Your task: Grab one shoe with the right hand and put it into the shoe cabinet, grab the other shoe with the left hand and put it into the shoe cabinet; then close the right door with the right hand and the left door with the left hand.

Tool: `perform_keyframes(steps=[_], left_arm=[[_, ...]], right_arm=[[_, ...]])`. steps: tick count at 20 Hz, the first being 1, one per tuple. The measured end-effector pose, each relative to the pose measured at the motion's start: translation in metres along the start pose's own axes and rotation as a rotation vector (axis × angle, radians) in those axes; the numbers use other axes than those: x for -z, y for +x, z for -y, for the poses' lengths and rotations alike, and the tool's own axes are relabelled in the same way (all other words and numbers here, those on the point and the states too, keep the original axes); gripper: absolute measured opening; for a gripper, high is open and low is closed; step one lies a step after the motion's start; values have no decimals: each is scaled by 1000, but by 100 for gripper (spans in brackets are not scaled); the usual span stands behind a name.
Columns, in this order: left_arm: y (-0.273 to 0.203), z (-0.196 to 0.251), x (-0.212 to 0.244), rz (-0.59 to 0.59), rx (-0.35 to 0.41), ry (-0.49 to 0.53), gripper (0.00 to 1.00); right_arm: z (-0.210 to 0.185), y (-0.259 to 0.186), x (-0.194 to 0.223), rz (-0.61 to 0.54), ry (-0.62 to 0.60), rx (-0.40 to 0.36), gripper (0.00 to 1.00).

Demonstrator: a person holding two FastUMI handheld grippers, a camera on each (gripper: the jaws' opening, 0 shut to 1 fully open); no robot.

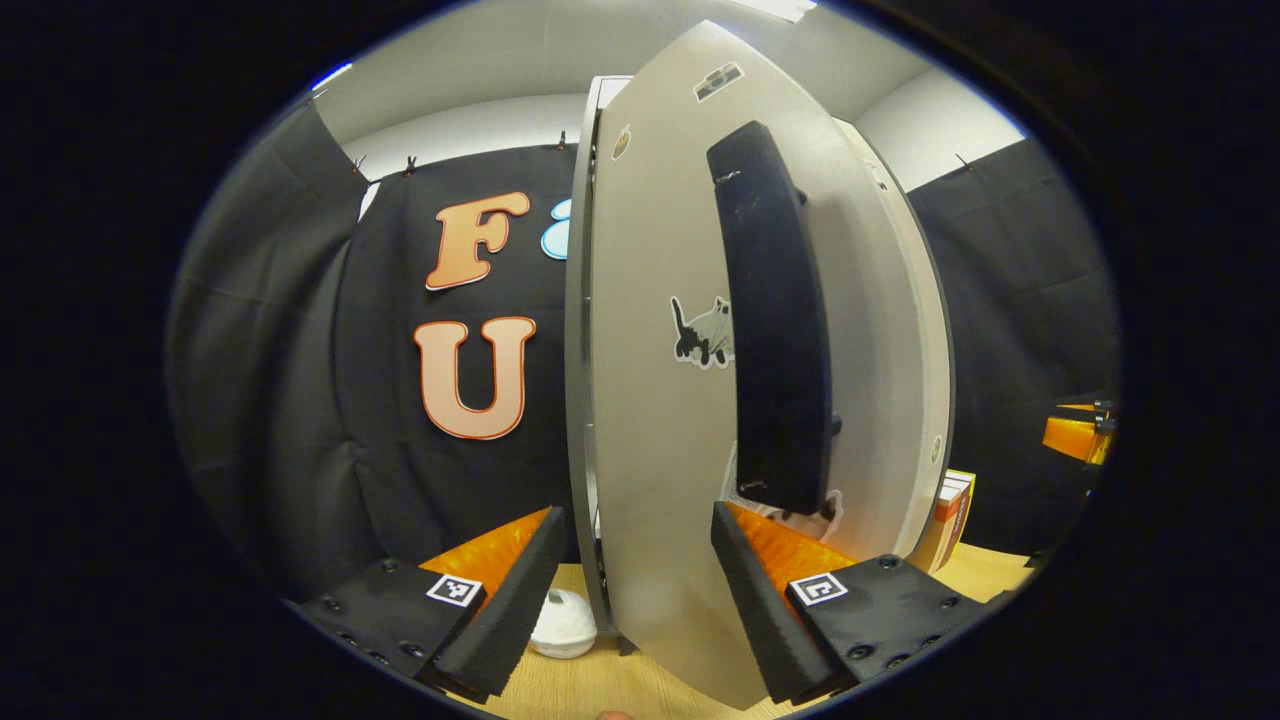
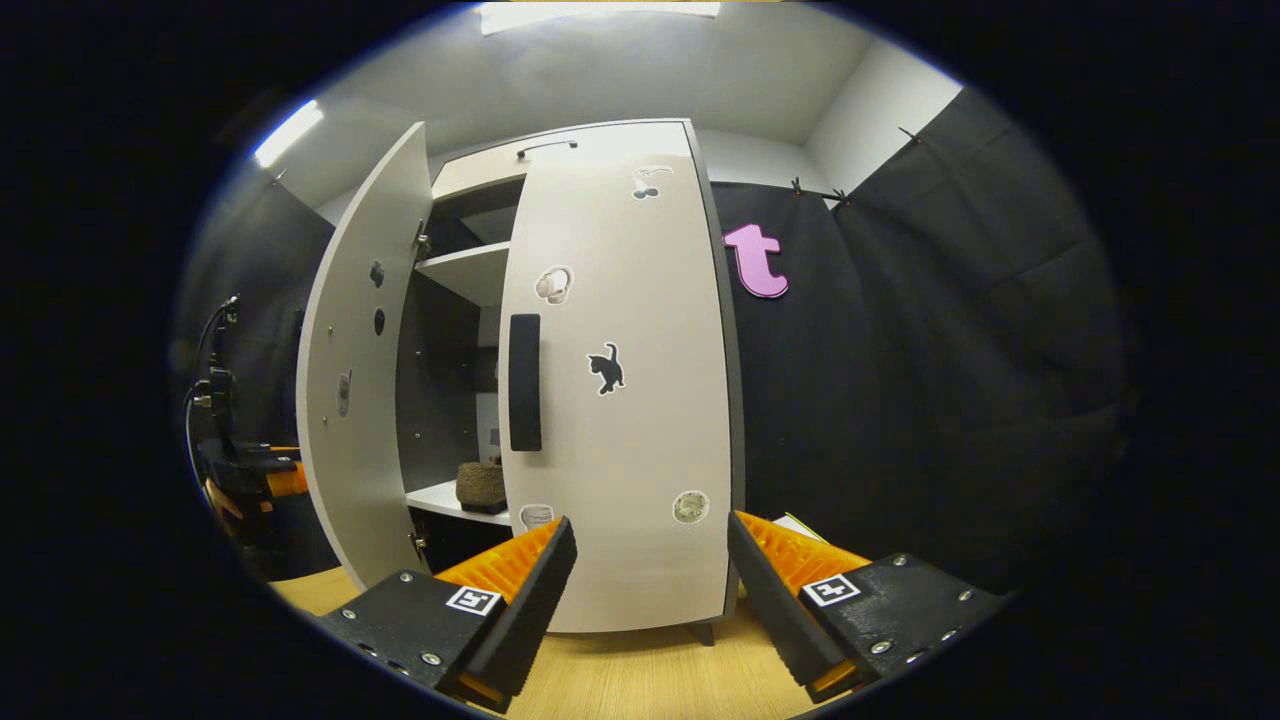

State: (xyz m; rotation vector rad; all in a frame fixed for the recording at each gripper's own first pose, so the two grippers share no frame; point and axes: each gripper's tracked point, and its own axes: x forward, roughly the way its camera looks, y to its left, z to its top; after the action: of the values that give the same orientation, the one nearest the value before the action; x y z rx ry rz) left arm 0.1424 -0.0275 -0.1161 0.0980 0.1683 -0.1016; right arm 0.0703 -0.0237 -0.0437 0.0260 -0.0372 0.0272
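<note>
Both fingers (image 1: pixel 770 590) spread, holding nothing.

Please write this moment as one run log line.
right door: closed | left door: open | left gripper: open, at left door | right gripper: open | shoe: on shelf

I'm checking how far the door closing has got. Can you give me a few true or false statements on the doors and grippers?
1. The right door is shut. True.
2. The left door is shut. False: it stands open, with shelves showing behind it.
3. The left gripper is open, its fingers either side of the left door's edge. True.
4. The right gripper is shut on the right door's handle. False: it is open, held back from the cabinet.
5. A shoe sits on a shelf. True.
</note>
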Motion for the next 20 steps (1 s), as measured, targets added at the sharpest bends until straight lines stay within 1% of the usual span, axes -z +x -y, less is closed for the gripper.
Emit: perform_keyframes(steps=[2,3,4,5,6,7,8,9,12,13,14,17,20], left_arm=[[11,5,0,-4,3,-3,96],[17,8,1,-6,9,-6,93],[21,14,2,-7,17,-10,96],[27,19,3,-11,25,-12,96],[35,24,5,-14,31,-16,94],[44,29,8,-21,33,-22,94],[56,32,12,-35,34,-28,94],[67,35,17,-50,32,-29,94],[86,40,18,-56,22,-20,94],[88,40,18,-56,20,-19,94],[89,42,19,-54,18,-18,97],[94,45,23,-55,4,-27,94],[104,48,24,-65,-15,-26,99]], right_arm=[[5,-1,1,0,0,2,94],[8,0,1,-1,-1,5,94],[10,0,2,-1,-1,7,94],[13,1,3,-2,1,10,94],[16,2,4,-1,3,14,94],[18,4,5,-2,5,19,94],[22,5,8,-5,5,25,100],[24,5,9,-9,6,31,94],[38,10,15,-16,2,52,94],[41,13,17,-20,-1,60,100],[44,15,19,-25,1,66,94],[48,24,26,-43,12,74,94],[49,28,31,-63,4,75,94]])
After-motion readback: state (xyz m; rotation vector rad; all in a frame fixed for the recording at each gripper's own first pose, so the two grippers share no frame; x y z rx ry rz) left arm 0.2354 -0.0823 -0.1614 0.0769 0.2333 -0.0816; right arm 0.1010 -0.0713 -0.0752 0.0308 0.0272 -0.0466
